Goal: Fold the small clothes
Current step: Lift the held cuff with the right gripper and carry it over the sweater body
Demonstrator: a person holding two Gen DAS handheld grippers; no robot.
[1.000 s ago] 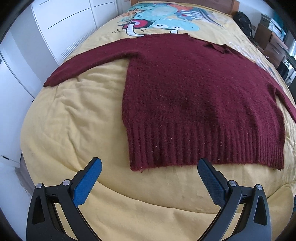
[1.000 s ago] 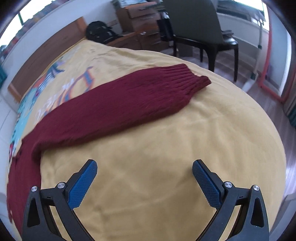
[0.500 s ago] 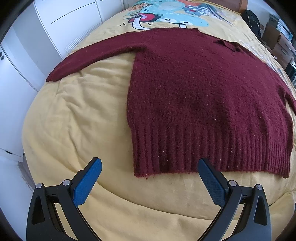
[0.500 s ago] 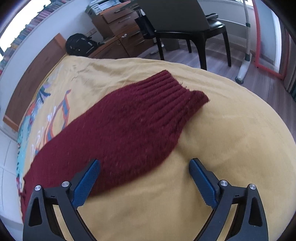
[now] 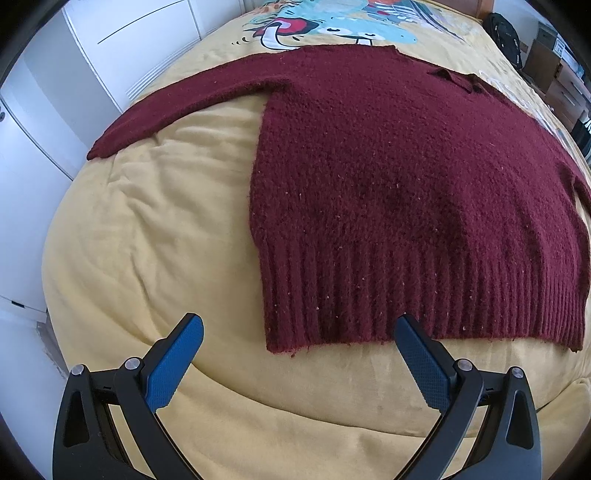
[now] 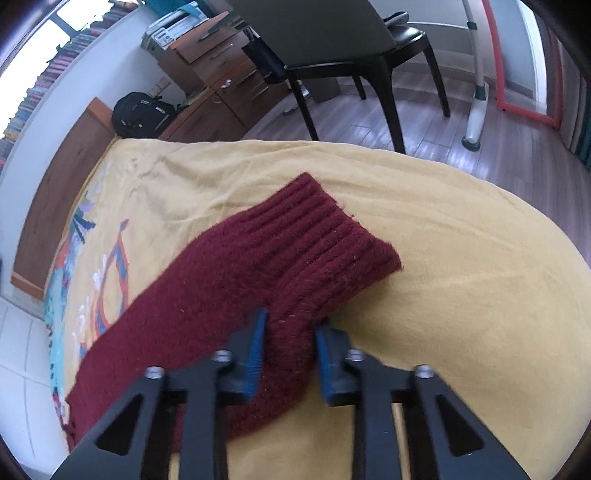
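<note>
A dark red knitted sweater (image 5: 399, 192) lies flat on the yellow bedspread (image 5: 147, 236), its left sleeve (image 5: 192, 99) stretched toward the bed's left side. My left gripper (image 5: 295, 328) is open and empty, hovering just in front of the ribbed hem (image 5: 424, 306). In the right wrist view my right gripper (image 6: 290, 328) is closed on the near edge of the sweater's right sleeve (image 6: 229, 288), just behind the ribbed cuff (image 6: 332, 243), bunching the knit between its blue pads.
White wardrobe doors (image 5: 44, 122) stand close to the bed's left side. A black chair (image 6: 332, 44), wooden drawers (image 6: 221, 88) and a black backpack (image 6: 144, 114) stand on the floor beyond the bed's right edge. A cartoon print (image 5: 332, 22) covers the far bedspread.
My right gripper moved forward onto the right sleeve and its jaws closed on it near the cuff. My left gripper moved slightly closer to the hem and stayed open.
</note>
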